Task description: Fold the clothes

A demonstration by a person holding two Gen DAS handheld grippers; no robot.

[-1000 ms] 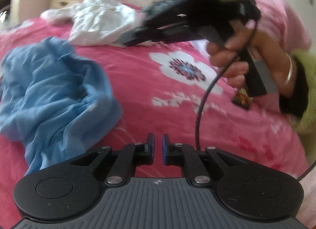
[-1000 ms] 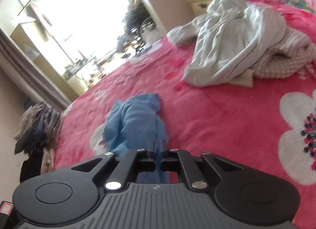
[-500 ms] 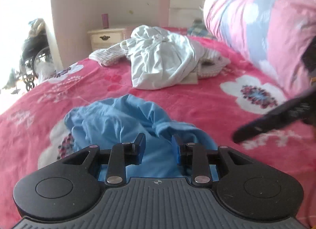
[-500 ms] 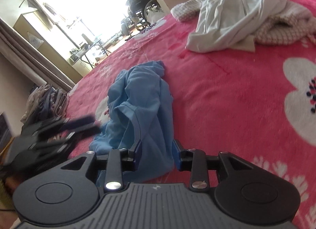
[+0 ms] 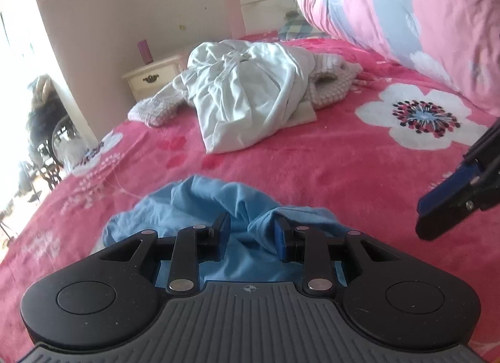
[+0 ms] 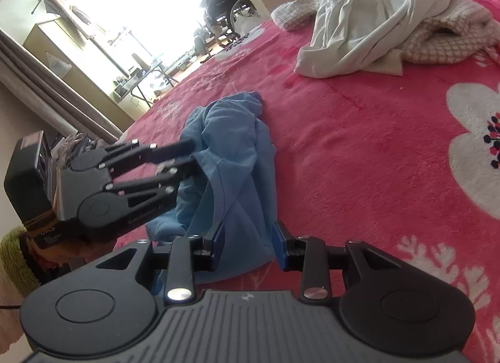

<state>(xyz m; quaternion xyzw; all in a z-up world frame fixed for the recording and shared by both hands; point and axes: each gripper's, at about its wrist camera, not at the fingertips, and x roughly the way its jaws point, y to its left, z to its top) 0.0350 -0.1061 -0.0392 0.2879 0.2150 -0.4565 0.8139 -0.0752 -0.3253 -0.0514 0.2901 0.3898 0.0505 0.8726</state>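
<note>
1. Since half a second ago: left gripper brought lower and nearer the blue garment, jaws spread a little wider; crumpled cloth now between the fingers and filling the gap.
2. Over that same half second: right gripper also moved in closer, jaws opened wider than before; the other tool, then a blur at 9 o'clock, now sharp and reaching into the garment's folds.
3. A second ago: both sets of jaws nearly closed; now both parted.
4. Left gripper: fingers apart, nothing clamped; whether the pads touch the fabric, cannot tell.
5. Right gripper: fingers apart, straddling the near hem of the blue garment, not pinching it.
6. Blue garment: bunched on the pink floral bedspread, just ahead of both tools.
7. At 12 o'clock in the left wrist view: white garment heaped over a knitted piece, well apart from the blue one.
8. At 3 o'clock, same view: tip of the right gripper, above the bedspread.
</note>
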